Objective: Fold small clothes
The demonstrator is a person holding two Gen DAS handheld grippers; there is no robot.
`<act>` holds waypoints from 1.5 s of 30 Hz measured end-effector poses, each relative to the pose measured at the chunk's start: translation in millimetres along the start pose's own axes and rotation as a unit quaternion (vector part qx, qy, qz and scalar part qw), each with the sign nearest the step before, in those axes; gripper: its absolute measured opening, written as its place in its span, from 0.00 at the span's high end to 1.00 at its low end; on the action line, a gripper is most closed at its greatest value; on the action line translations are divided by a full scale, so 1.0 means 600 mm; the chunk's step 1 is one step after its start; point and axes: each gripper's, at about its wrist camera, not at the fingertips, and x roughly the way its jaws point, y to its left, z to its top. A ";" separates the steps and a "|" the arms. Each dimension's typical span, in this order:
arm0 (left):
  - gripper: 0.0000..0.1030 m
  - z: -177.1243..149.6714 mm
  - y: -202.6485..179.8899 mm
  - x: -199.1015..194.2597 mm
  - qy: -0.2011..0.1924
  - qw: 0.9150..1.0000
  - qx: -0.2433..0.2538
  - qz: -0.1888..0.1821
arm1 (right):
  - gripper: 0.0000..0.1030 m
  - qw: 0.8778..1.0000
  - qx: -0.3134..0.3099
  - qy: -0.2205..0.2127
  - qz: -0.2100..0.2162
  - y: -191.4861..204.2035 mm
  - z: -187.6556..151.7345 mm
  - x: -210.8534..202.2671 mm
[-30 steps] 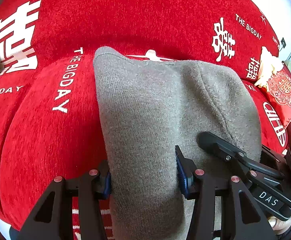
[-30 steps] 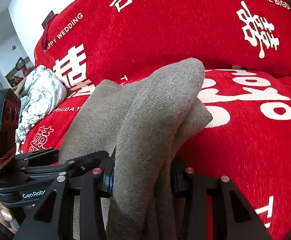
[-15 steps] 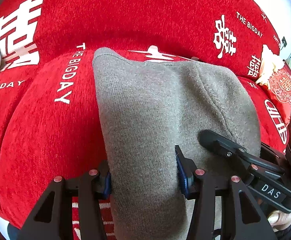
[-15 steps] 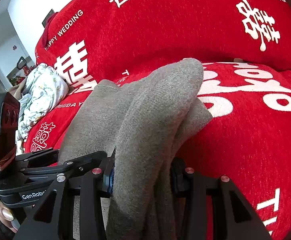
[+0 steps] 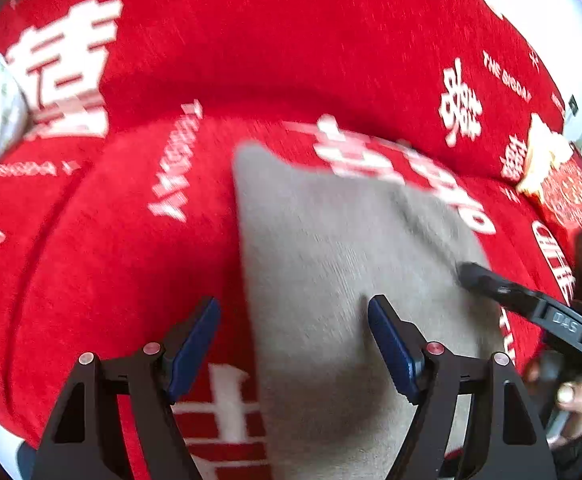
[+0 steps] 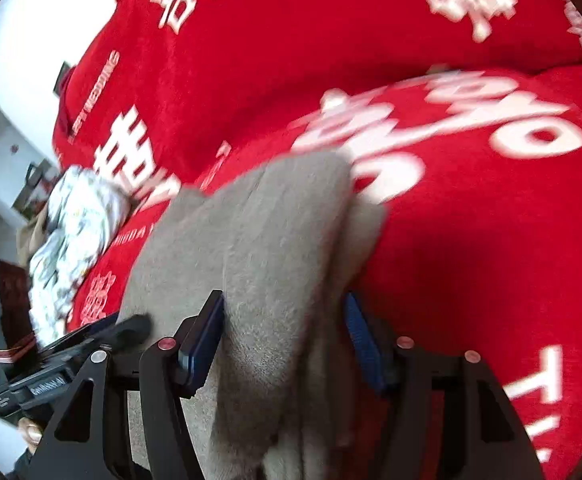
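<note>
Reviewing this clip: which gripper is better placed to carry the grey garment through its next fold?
Right, probably. The right gripper has its blue pads closed on a bunched fold of the grey garment. The left gripper is open, its pads standing apart with the cloth's edge between them, not pinched.

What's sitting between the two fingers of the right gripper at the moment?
In the right wrist view, a bunched fold of the grey knitted garment fills the gap between the right gripper's blue-padded fingers, lying on the red sofa cover.
</note>
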 end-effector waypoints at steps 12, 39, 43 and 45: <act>0.16 0.052 0.025 0.087 0.071 0.993 -0.006 0.089 | 0.32 0.996 -0.003 0.052 0.070 0.029 0.047 0.094; 0.16 -0.096 -0.031 -0.062 -0.016 0.994 0.089 0.065 | 0.23 0.990 -0.137 0.040 0.016 0.096 -0.130 -0.078; 0.16 -0.085 -0.032 -0.046 0.000 0.993 0.089 0.082 | 0.20 0.988 -0.154 0.024 0.021 0.120 -0.102 -0.055; 0.16 -0.085 -0.028 -0.039 0.007 0.994 0.079 0.073 | 0.21 0.990 -0.130 0.051 0.018 0.109 -0.094 -0.019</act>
